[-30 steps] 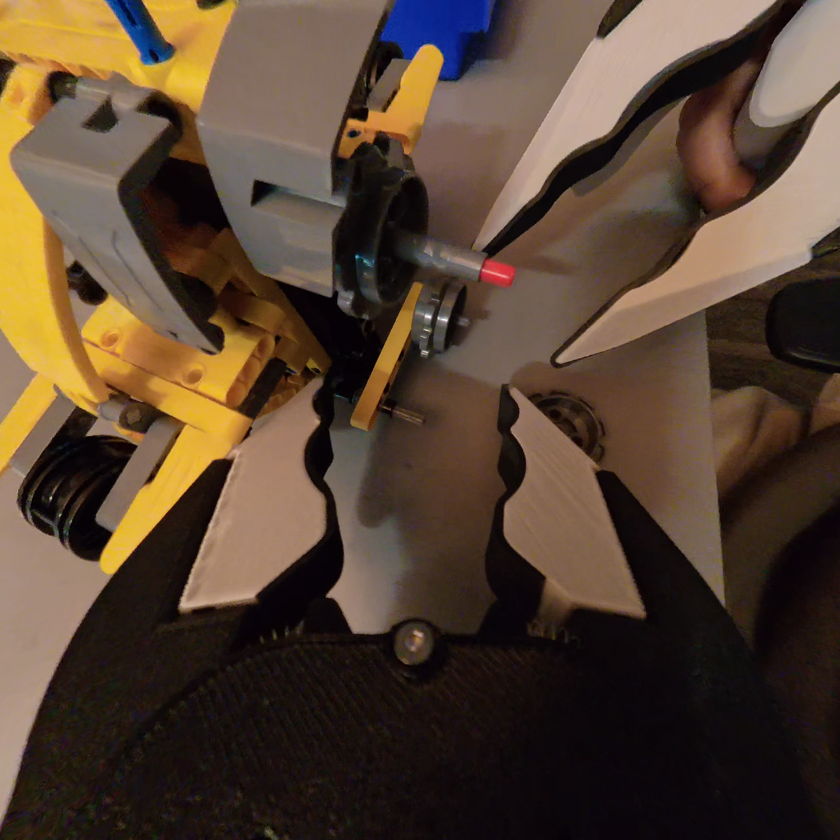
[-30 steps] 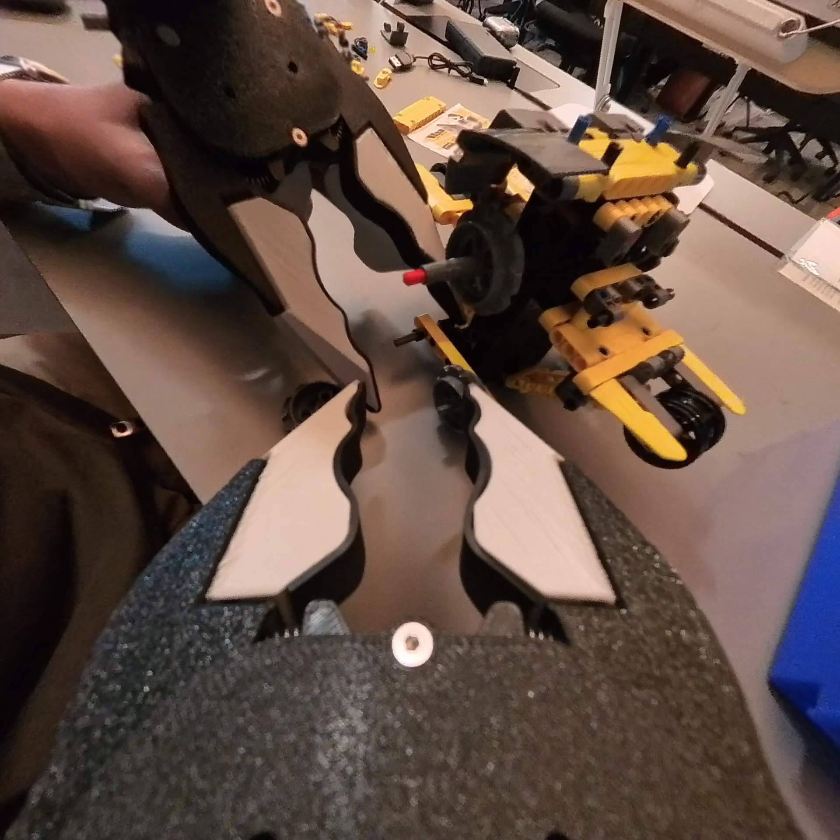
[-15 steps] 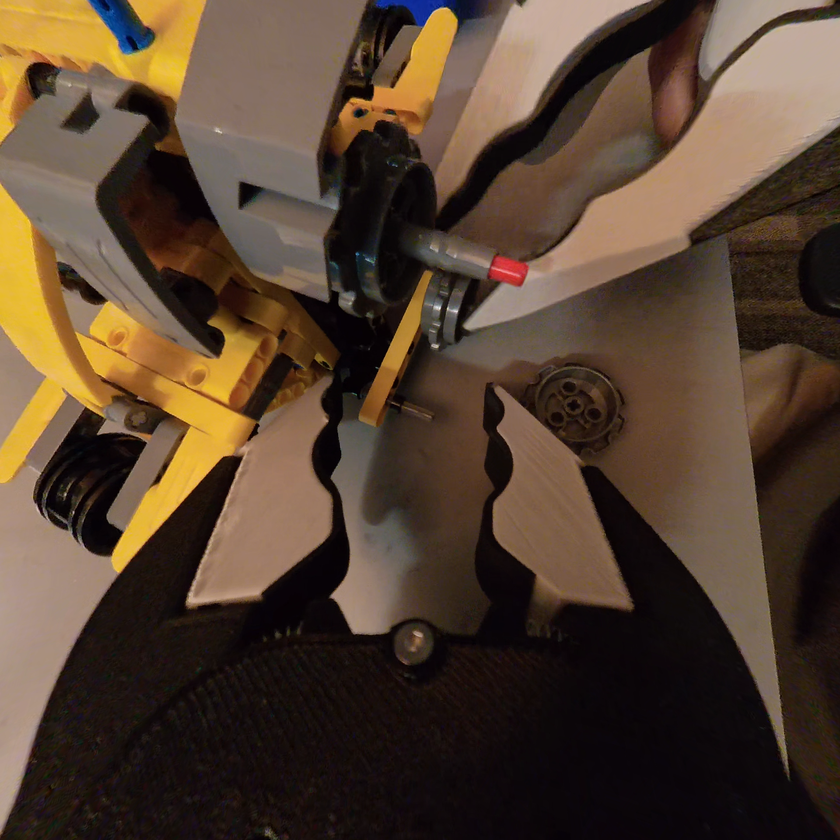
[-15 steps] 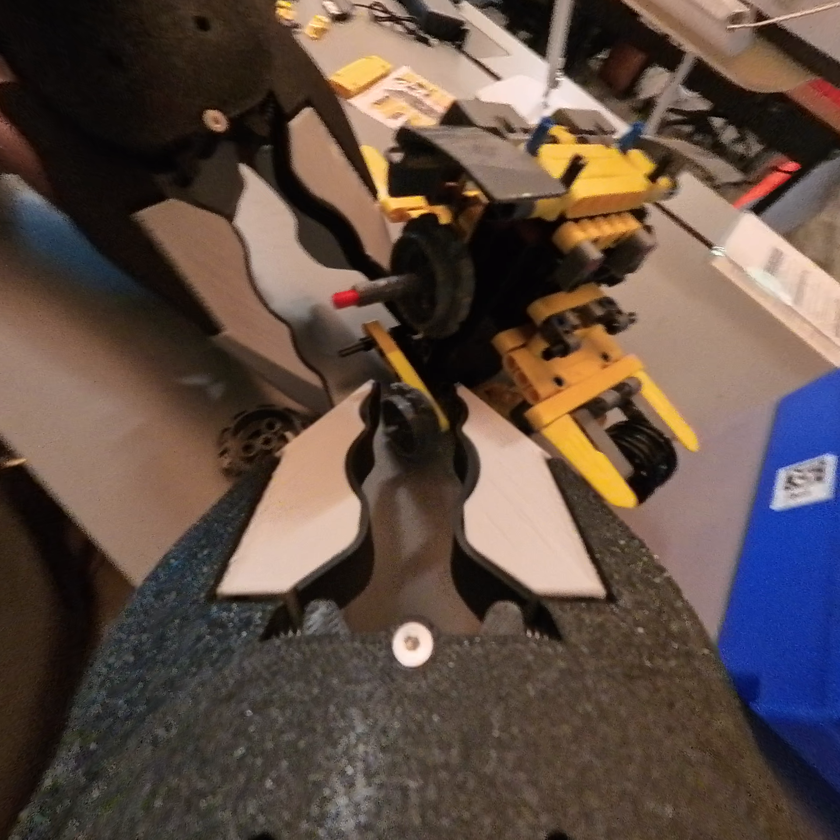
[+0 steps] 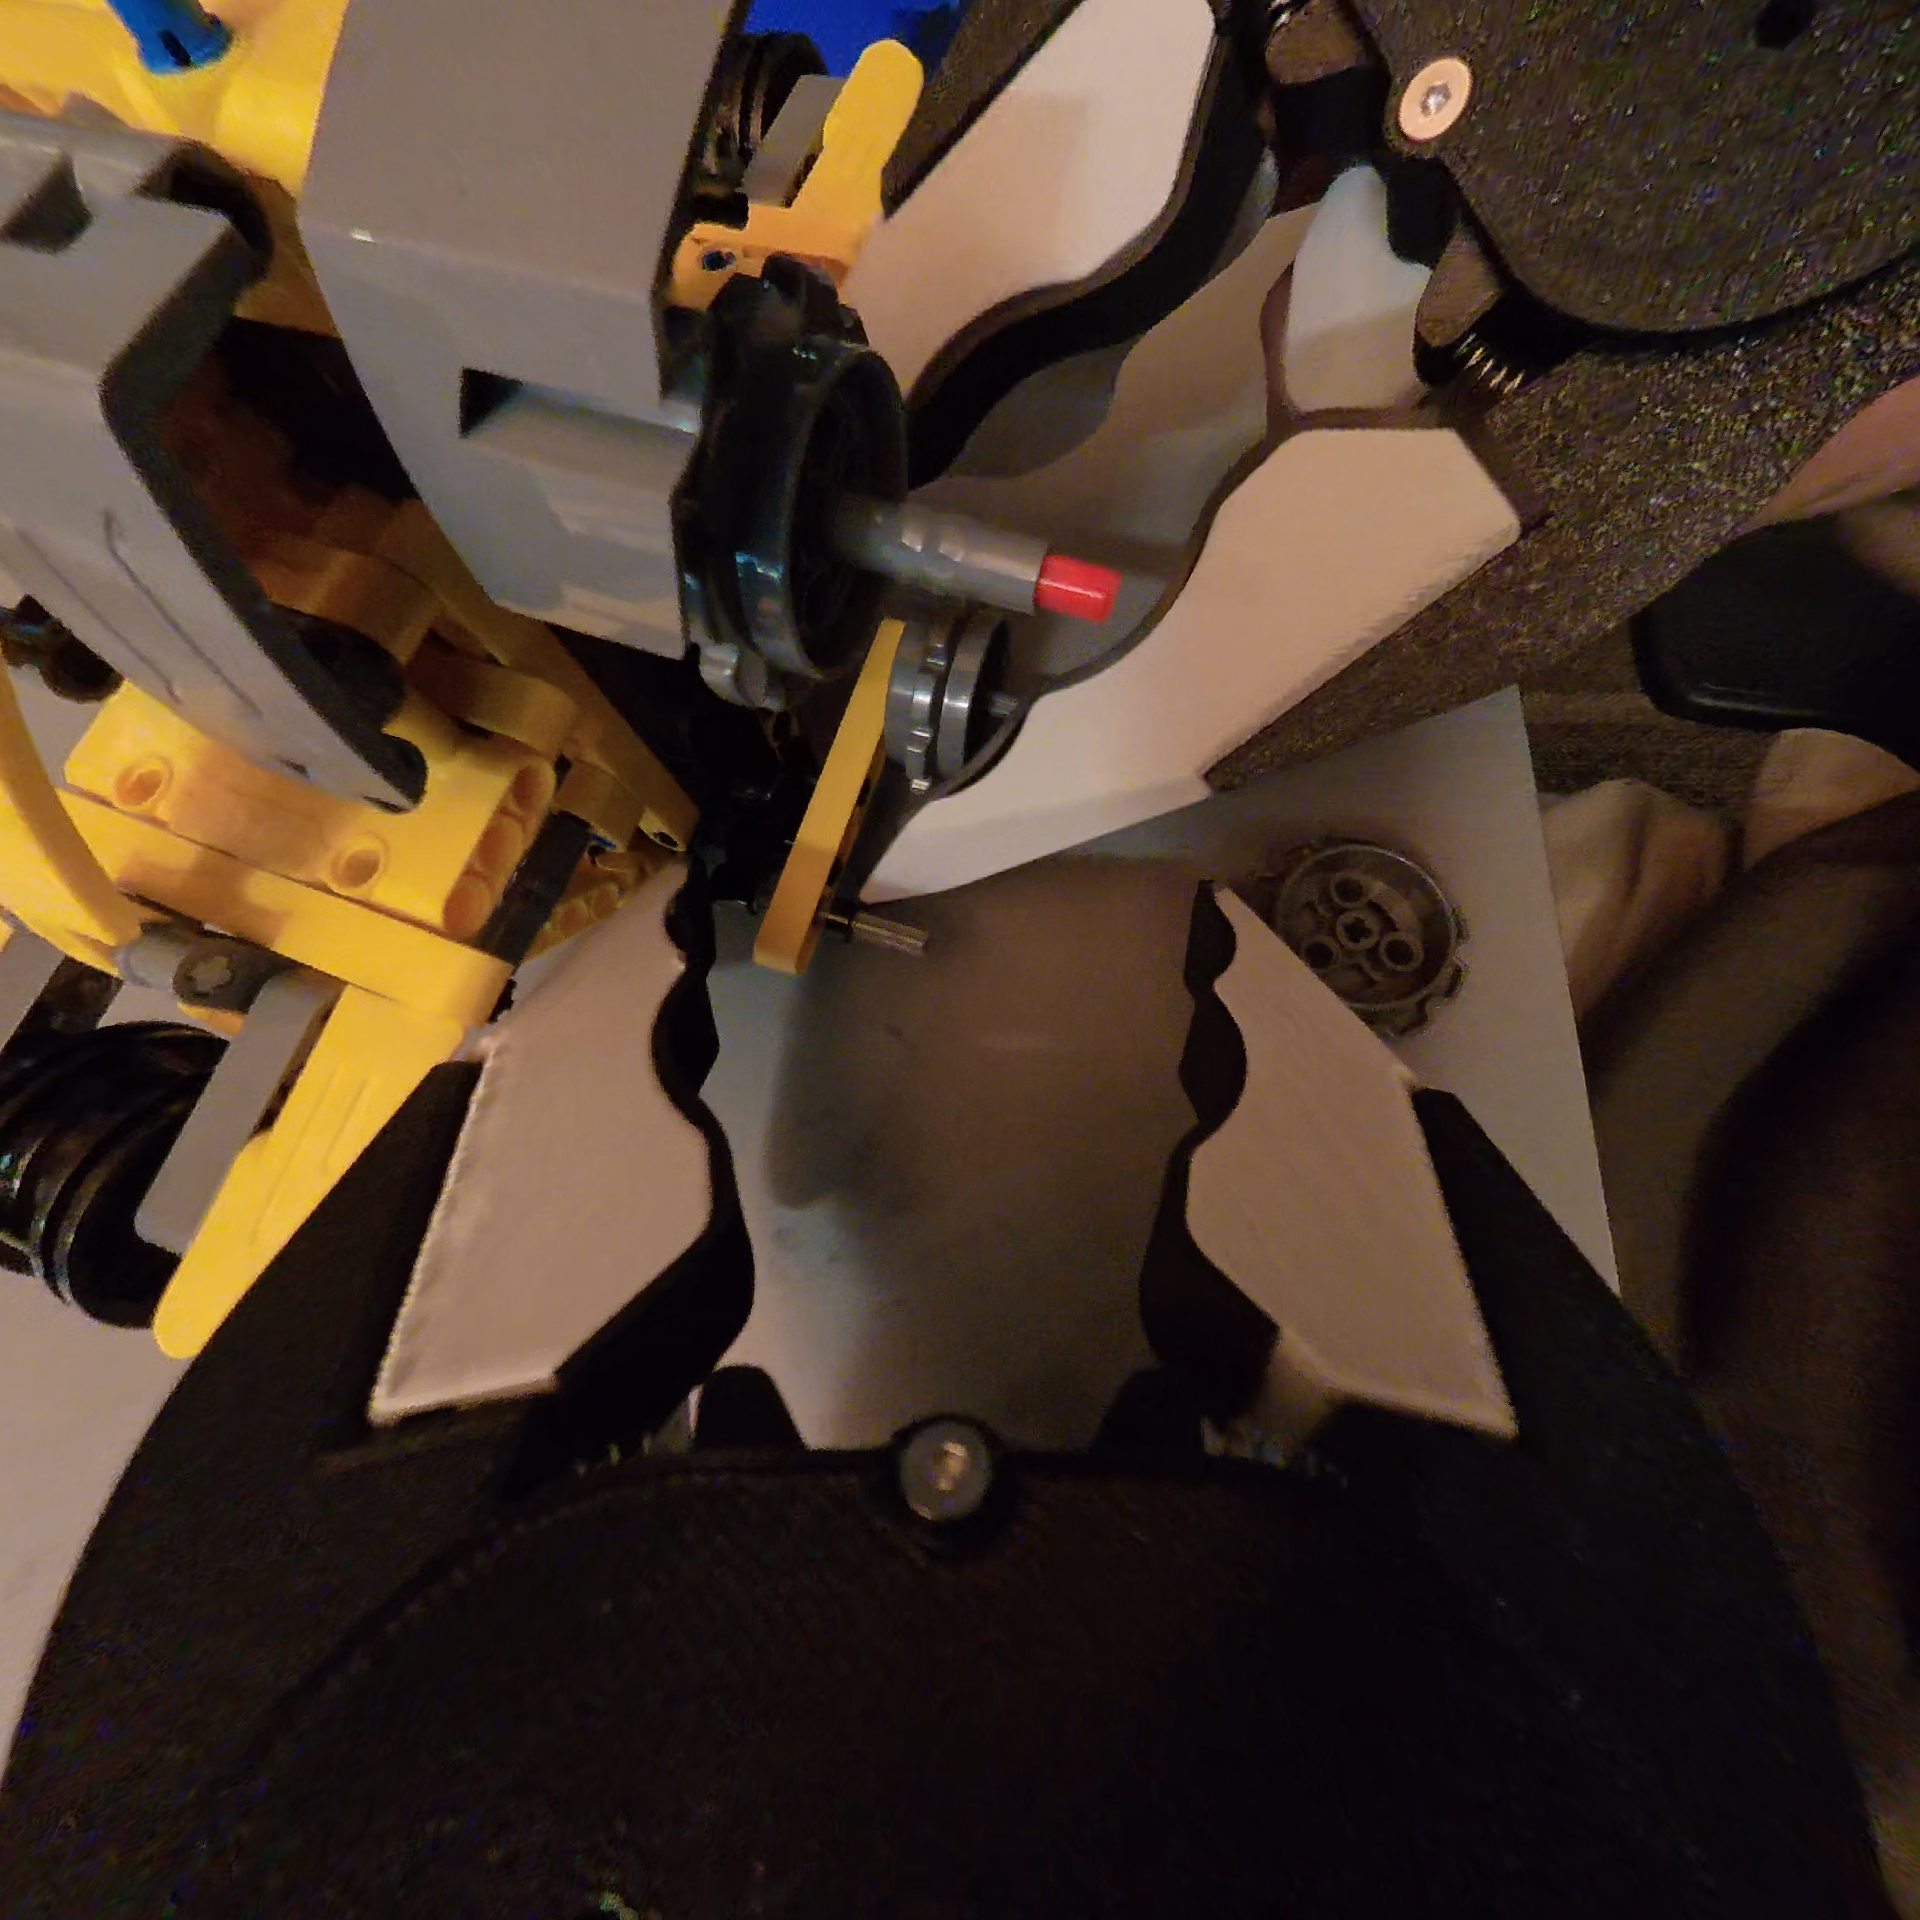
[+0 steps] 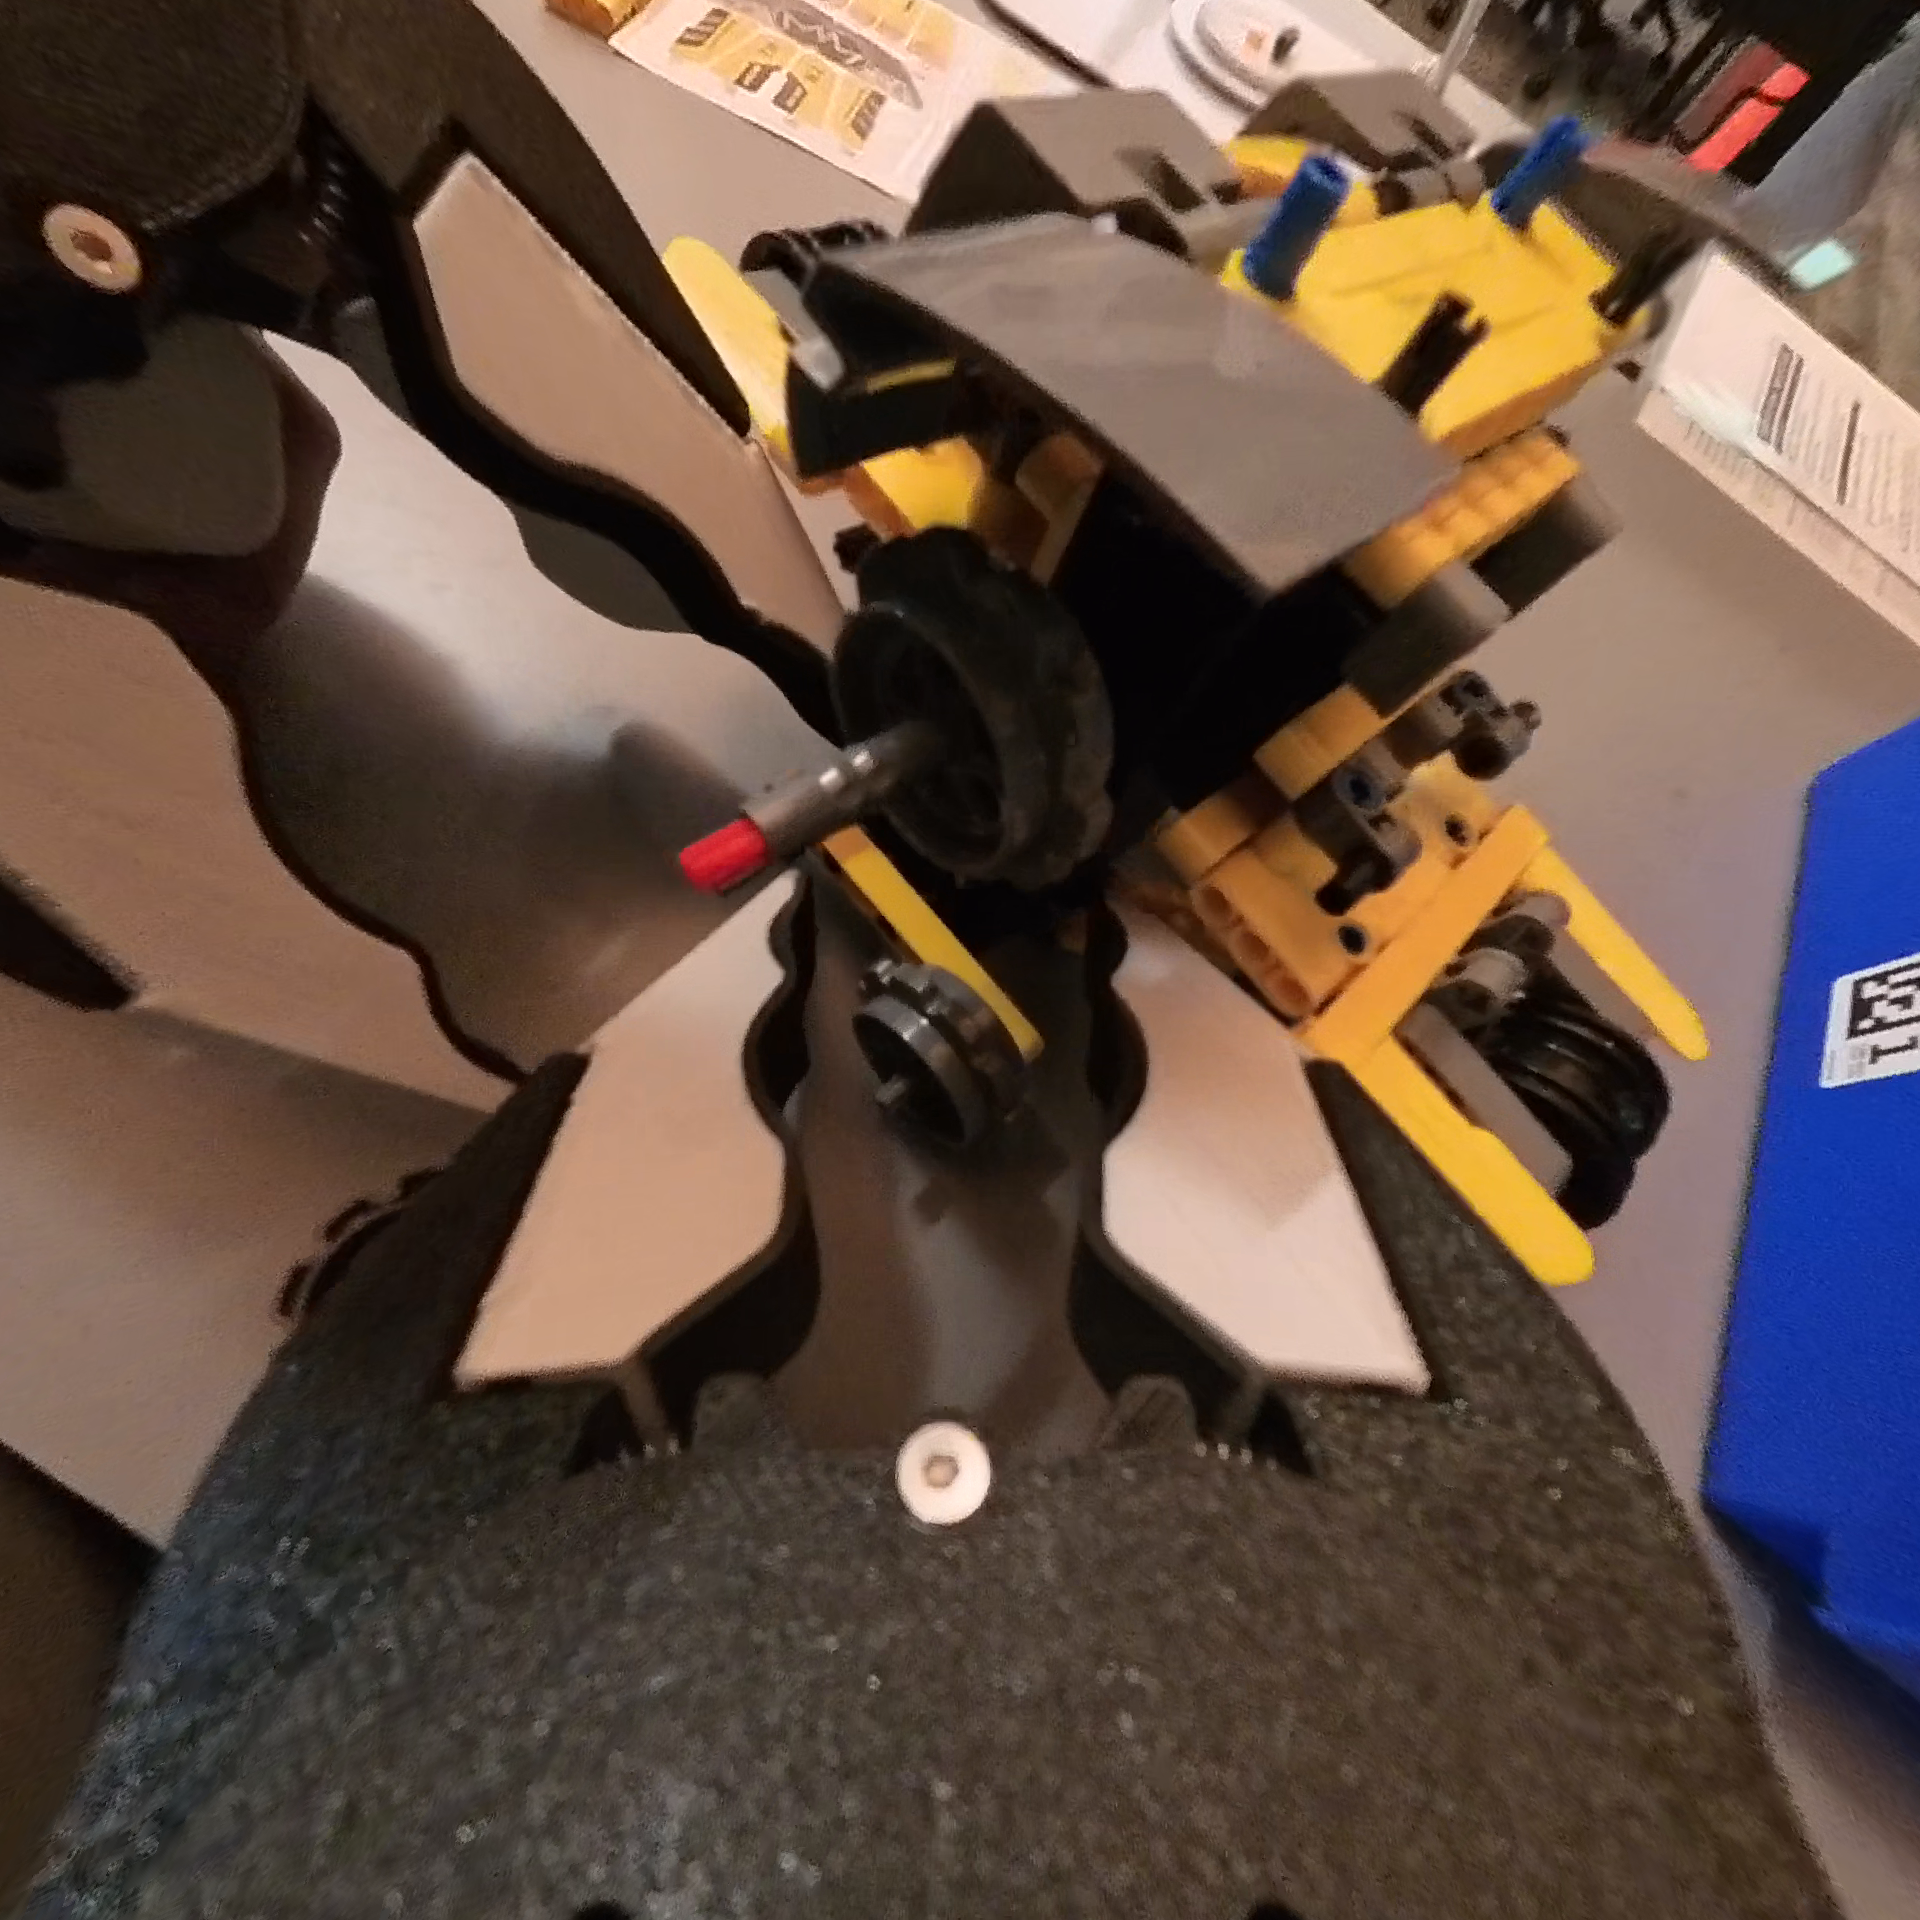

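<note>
A yellow and grey brick-built vehicle (image 5: 343,852) stands on the grey table (image 5: 987,1143). A black wheel (image 5: 800,509) sits on a grey axle with a red tip (image 5: 1075,587). Below it, a small dark toothed hub (image 6: 935,1049) is mounted on a yellow beam (image 5: 831,810). My right gripper (image 6: 945,920) is open, its fingers either side of this hub, not visibly touching it. In the left wrist view its fingers (image 5: 1351,582) reach in from the upper right. My left gripper (image 5: 940,914) is open and empty, its left fingertip against the vehicle's lower side.
A loose grey hub (image 5: 1361,935) lies on the table by my left gripper's right finger, close to the table's edge. A blue box (image 6: 1849,1195) stands right of the vehicle. A printed sheet (image 6: 790,62) and a white box (image 6: 1808,436) lie behind it.
My right gripper has moved in towards the vehicle, so its fingers now straddle the small hub under the axle. My left gripper's jaws have opened wider and it has stayed in place.
</note>
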Demonstrator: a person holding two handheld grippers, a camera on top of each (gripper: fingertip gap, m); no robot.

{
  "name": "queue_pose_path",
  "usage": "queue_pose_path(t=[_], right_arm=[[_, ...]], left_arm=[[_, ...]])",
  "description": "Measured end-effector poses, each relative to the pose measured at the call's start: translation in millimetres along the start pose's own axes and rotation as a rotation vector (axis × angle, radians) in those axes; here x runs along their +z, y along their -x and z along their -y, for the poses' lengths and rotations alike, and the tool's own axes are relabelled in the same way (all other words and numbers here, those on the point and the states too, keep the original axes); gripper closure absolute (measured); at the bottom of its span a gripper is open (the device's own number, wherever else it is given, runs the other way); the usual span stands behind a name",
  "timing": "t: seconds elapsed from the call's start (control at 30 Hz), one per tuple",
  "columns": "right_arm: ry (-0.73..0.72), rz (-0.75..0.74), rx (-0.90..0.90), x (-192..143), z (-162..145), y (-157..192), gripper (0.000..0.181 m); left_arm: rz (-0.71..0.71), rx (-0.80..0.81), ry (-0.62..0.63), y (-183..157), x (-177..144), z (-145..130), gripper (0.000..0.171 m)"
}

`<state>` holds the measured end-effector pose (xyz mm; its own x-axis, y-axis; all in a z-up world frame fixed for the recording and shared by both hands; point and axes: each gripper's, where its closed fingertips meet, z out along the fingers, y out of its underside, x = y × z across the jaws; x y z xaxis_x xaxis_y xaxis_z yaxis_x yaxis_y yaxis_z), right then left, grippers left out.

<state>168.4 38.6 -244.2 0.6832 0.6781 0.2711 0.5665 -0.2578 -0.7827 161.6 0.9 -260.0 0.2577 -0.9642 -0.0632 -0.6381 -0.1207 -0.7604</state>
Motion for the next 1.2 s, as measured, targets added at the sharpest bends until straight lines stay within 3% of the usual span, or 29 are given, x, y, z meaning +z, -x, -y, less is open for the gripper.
queue_pose_path(t=[1.2], right_arm=[[-0.010, 0.034, 0.024, 2.2, 1.0, -2.5, 0.138]], left_arm=[[0.030, -0.006, -0.001, 0.8, 3.9, 2.9, 0.089]])
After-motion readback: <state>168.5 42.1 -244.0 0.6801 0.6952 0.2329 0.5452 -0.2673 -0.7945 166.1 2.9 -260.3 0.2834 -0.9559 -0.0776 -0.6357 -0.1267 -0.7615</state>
